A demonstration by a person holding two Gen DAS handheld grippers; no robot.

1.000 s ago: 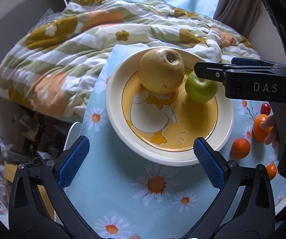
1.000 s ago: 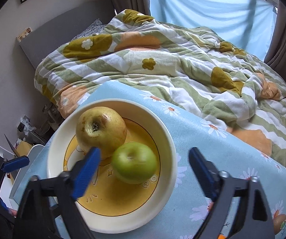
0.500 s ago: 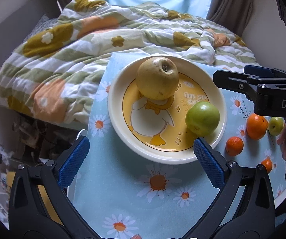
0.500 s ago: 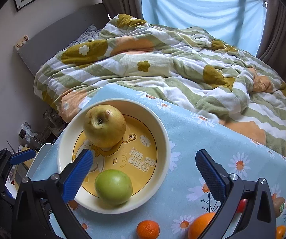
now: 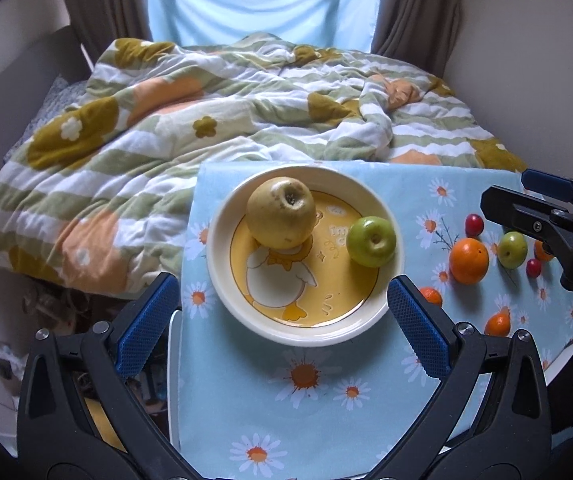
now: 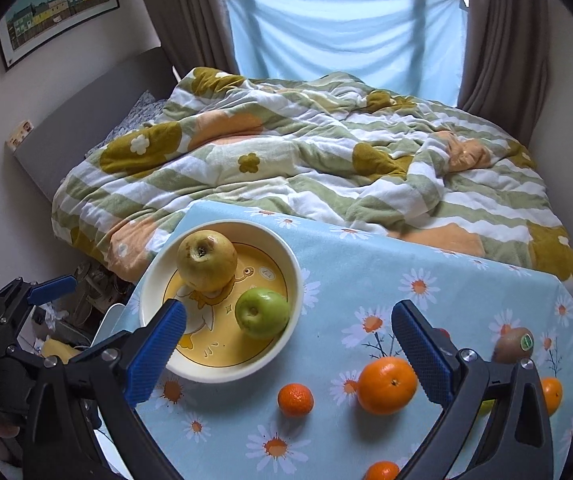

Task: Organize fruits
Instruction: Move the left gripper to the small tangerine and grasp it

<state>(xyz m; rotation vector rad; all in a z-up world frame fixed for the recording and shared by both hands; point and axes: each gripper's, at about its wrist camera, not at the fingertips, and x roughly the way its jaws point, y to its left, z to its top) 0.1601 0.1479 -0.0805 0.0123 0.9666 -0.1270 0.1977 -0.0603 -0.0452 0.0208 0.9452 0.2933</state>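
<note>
Sorting stage, judged partial: plate (image 6: 222, 374) at the table's (image 5: 310, 432) left far corner holds the yellow apple (image 6: 206, 260) and green apple (image 6: 262, 313), the latter resting against the plate's right rim. Loose fruit lies toward the right edge: large orange (image 6: 386, 385), small mandarin (image 6: 295, 399), kiwi (image 6: 513, 344), small green fruit (image 5: 512, 249), red fruits (image 5: 474, 225). Right gripper (image 6: 286, 344) spread wide, empty, above the plate's near edge and the oranges. Left gripper (image 5: 282, 320) likewise spread, empty, straddling the plate's near rim.

Risks: round fruit may roll off the right edge if nudged by a finger; the crowded plate could let the green apple tip out.
</note>
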